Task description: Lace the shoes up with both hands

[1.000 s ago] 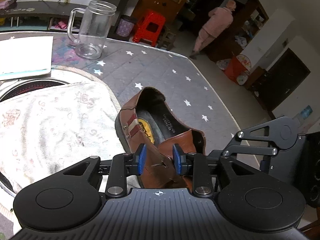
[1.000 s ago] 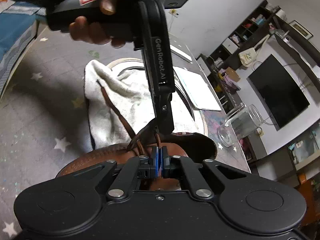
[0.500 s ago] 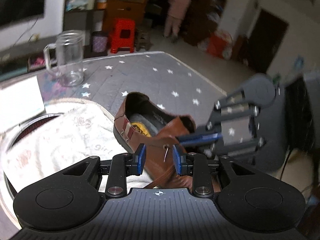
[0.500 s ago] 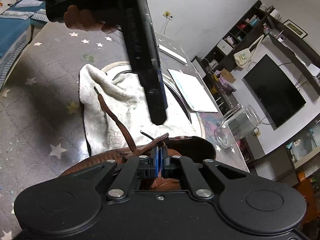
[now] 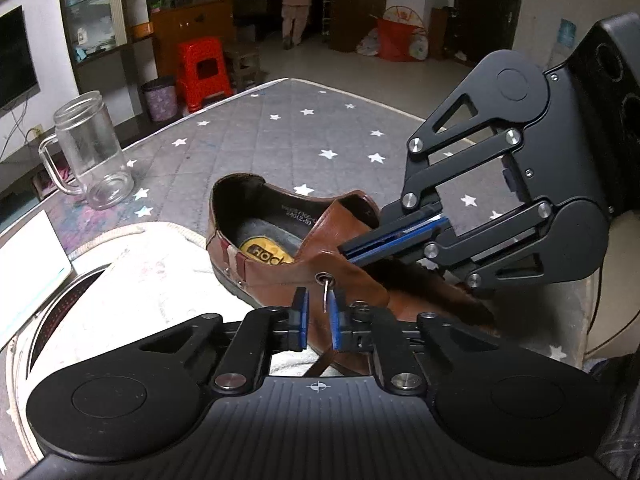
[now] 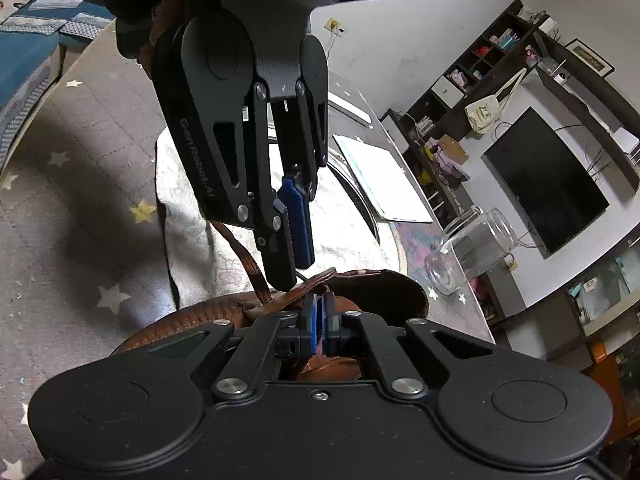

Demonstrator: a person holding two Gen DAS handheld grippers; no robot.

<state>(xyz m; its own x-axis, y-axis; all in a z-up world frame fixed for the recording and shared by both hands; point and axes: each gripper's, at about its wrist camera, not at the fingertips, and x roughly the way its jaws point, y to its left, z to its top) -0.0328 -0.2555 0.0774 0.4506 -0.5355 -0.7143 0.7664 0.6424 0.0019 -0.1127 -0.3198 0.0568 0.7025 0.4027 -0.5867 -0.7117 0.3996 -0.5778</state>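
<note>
A brown leather shoe lies on its side on the star-patterned table, partly on a white towel. A lace tip pokes out of an eyelet in the shoe's flap. My left gripper is closing around this tip, with a narrow gap still showing between the pads. My right gripper comes in from the right, shut on the top edge of that flap. In the right wrist view the right gripper pinches brown leather, and the left gripper hangs just above the shoe. The brown lace trails over the towel.
A clear glass mug stands at the back left of the table. A white pad lies at the left edge, and a round dark plate shows under the towel. Beyond the table's far edge are a red stool and a person.
My left gripper rolled and shifted, and its jaws narrowed around the lace tip now sticking out of the eyelet. The right gripper stayed shut in place.
</note>
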